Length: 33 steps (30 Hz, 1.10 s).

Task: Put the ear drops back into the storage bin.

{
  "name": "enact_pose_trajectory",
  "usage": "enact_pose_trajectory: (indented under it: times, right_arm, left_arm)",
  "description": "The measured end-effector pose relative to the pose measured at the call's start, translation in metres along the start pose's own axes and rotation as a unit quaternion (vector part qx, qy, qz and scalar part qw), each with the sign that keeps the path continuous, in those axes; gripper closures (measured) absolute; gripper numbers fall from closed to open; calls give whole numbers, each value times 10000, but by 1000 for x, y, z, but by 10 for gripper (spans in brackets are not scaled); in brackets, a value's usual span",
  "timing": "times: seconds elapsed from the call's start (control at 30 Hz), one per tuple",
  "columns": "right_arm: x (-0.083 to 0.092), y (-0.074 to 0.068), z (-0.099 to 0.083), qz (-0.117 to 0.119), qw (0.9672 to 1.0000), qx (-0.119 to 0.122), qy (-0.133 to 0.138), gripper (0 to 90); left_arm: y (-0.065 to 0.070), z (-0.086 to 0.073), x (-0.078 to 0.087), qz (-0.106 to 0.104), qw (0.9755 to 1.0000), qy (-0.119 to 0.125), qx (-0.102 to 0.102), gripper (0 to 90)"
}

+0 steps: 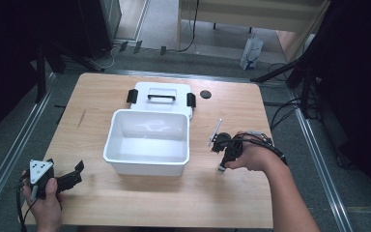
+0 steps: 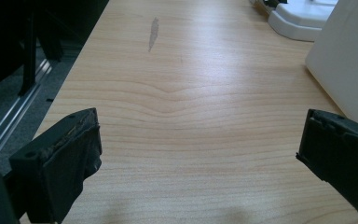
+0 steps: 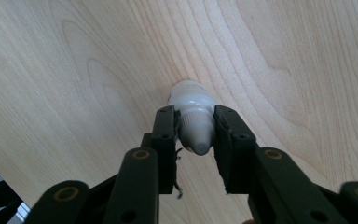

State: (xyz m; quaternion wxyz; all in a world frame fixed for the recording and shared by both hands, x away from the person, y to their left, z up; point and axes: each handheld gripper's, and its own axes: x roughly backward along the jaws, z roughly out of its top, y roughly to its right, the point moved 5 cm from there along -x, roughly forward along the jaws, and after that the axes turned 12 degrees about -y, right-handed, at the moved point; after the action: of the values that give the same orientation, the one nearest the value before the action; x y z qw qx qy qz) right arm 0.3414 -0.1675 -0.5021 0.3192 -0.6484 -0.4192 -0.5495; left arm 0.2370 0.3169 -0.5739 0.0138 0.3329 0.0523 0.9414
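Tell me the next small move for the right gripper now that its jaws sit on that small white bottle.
Probably lift straight up a little. The right gripper has its jaws pressed on both sides of the small white plastic dropper bottle, which stands on the light wooden table. The open white plastic bin sits to its left, so clearing the rim likely comes first.

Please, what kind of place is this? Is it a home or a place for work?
Probably a lab or recording workspace, not a home. A bare wooden table stands between metal floor rails and dark stands with cables, and a person works with a hand-held gripper beside a white bin.
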Motion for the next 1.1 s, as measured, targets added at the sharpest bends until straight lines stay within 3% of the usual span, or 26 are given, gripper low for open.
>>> enact_pose_trajectory:
  times: [0.37, 0.67, 1.1]
  right_arm:
    - [3, 2, -3, 79, 9998, 171, 18, 721]
    - [33, 7, -1, -86, 9993, 255, 252, 720]
    - [83, 7, 13, -120, 9984, 355, 434, 721]
  left_arm:
    - [0, 0, 0, 3, 10000, 4, -10, 1]
    - [0, 0, 0, -9, 10000, 10, 0, 1]
    - [0, 0, 0, -18, 10000, 21, 15, 1]
